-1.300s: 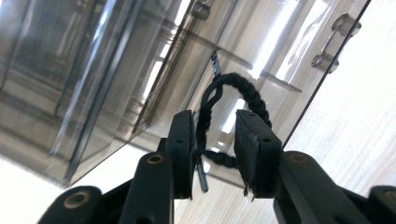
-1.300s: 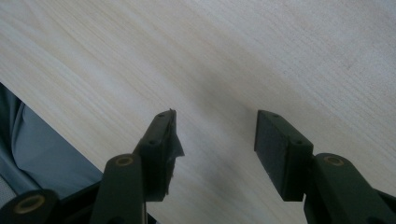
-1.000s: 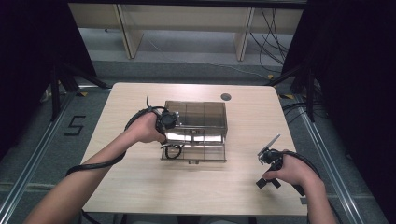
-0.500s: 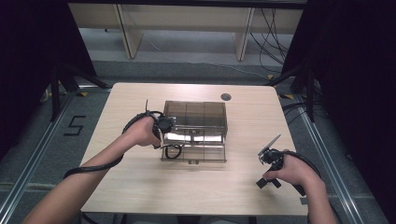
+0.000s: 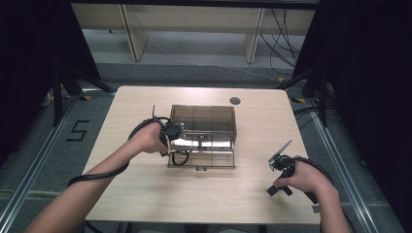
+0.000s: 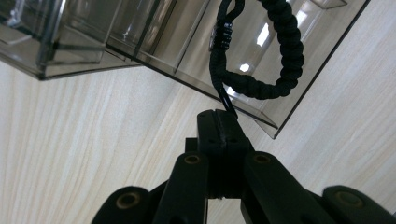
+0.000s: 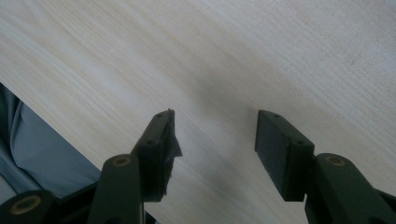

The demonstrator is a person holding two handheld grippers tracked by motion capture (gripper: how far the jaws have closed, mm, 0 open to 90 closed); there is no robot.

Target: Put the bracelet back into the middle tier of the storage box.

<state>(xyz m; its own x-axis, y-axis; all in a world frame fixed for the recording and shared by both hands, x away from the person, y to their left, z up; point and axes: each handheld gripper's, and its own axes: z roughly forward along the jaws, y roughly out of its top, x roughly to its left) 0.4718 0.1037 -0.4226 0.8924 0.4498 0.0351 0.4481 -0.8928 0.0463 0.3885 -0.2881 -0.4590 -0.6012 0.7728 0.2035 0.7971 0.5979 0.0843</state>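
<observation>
Left claw point(image 6: 219, 123): jaws pressed together, pinching the thin cord end of a black braided bracelet point(image 6: 280, 60). Rest of the bracelet loops out ahead of the tips & lies on the clear floor of a smoked acrylic organizer box point(image 6: 140, 42); the pinched bit crosses the box's front edge. From the high view the left claw point(image 5: 171, 138) sits at the box's point(image 5: 204, 133) left front corner, w/ the bracelet point(image 5: 180, 158) curled in the lower open tray just beside it.

Right claw point(image 7: 212, 140): jaws spread wide, nothing btwn them, nothing touched, just bare wood of the table point(image 7: 280, 56) underneath. High view puts it point(image 5: 282, 167) near the table's right front, well apart from the box, hand resting.

Progress, as I read it: work looks like moving the bracelet in or out of the tray. Can't tell which from the pics. Grip is made, so the pickup part seems done. Bracelet body not yet lifted clear of the tray floor. Left: either let go & leave it settled inside, or draw it out over the front edge w/o snagging the loop on the rim.
</observation>
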